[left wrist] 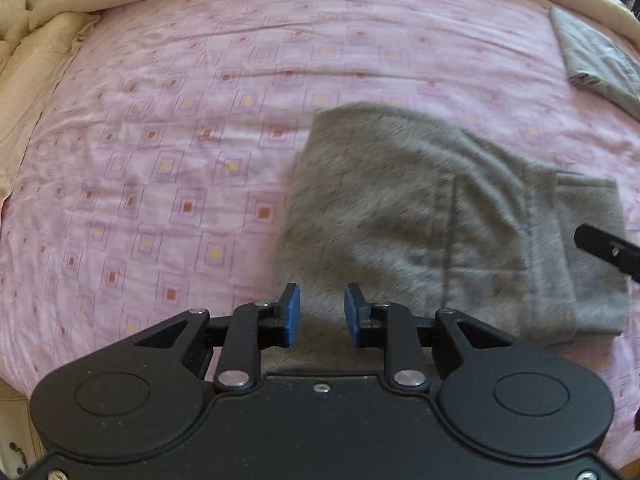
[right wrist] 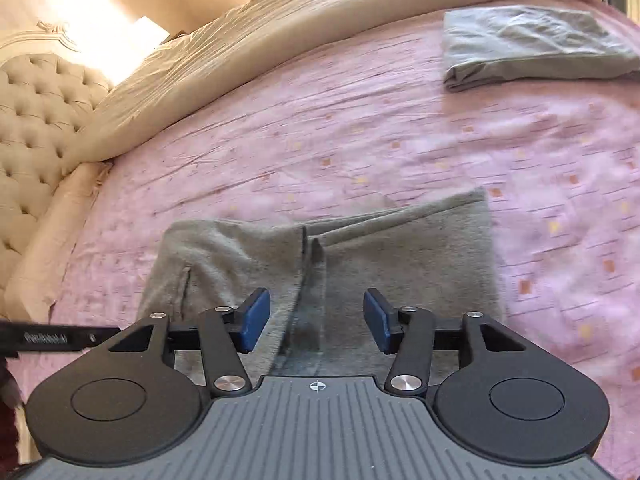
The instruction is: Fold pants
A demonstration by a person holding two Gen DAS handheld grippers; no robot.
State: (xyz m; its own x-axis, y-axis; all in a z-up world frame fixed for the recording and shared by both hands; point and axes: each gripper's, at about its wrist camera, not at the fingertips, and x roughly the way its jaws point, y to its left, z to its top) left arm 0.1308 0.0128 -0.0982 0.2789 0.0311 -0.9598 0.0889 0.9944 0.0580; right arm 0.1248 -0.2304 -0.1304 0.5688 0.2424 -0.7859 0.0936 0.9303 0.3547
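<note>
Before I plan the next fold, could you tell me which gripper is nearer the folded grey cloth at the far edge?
Right. The right gripper sits closer to the folded grey cloth; the left gripper is farther off.

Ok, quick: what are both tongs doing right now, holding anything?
Left tongs: open, nothing gripped, above the near edge of the grey pants.
Right tongs: open wide, empty, over the pants.

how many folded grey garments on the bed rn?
2. The folded heather-grey knit pants lie near the grippers; a lighter grey folded cloth lies at the far right by the beige duvet. None visibly hidden.
</note>
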